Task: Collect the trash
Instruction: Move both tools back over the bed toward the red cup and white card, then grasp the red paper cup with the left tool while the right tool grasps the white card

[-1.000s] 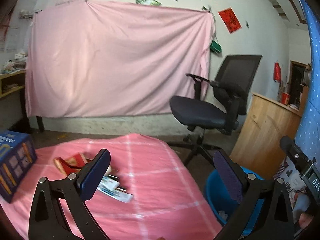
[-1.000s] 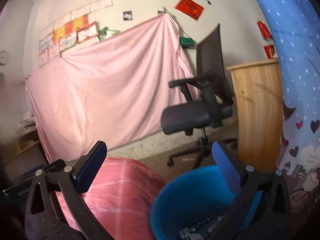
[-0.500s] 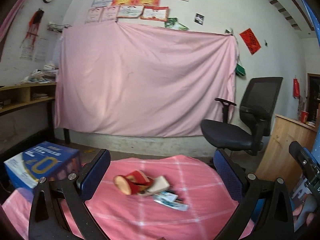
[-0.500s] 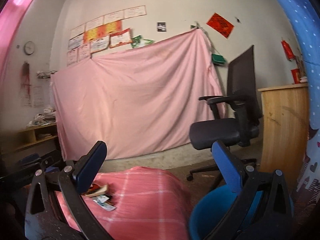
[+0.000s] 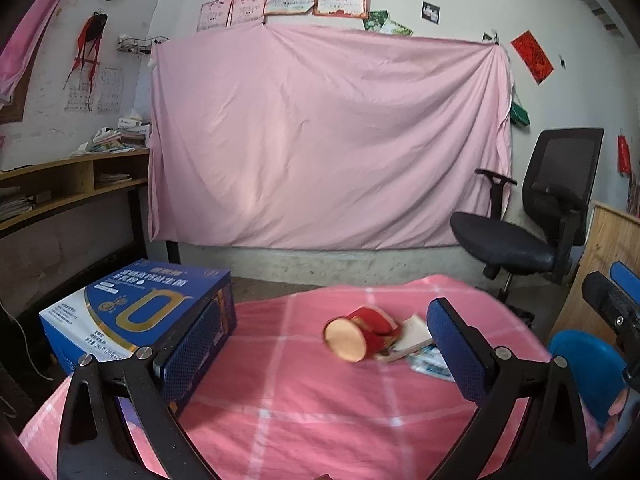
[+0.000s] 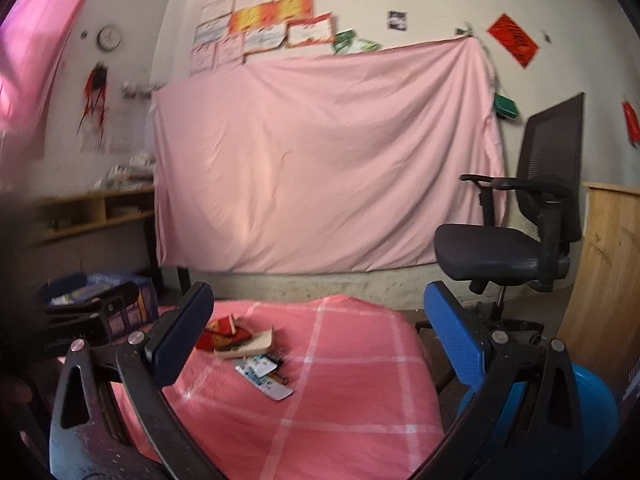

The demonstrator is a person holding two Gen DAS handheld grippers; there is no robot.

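Your left gripper (image 5: 324, 344) had its fingers spread wide with nothing between them, and your right gripper (image 6: 316, 344) was spread the same way and just as empty. Both hung above the near part of the pink checked cloth (image 5: 304, 412), touching nothing.

Past the left fingers lay the trash: a red cup (image 5: 362, 330) on its side with its pale end toward you, touching a flat pale box (image 5: 412, 336) beside it, and flat printed wrappers (image 5: 430, 362) partly hidden behind the left gripper's right-hand finger. From the right wrist the same heap sat a little left of centre, with the wrappers (image 6: 264, 376) nearest you and the rest behind them; that view was blurred, so the finer pieces could not be told apart.

The blue bin (image 6: 596, 408) stood off the right edge of the cloth, low behind the right gripper. A large blue carton (image 5: 136, 312) sat at the left of the cloth, well apart from the heap.

I judge you were at the approach for a pick, with nothing grasped. The next move called for lowering one gripper over a single piece, likely the cup across its round body, closing gently since it may roll, then carrying it right to the bin.
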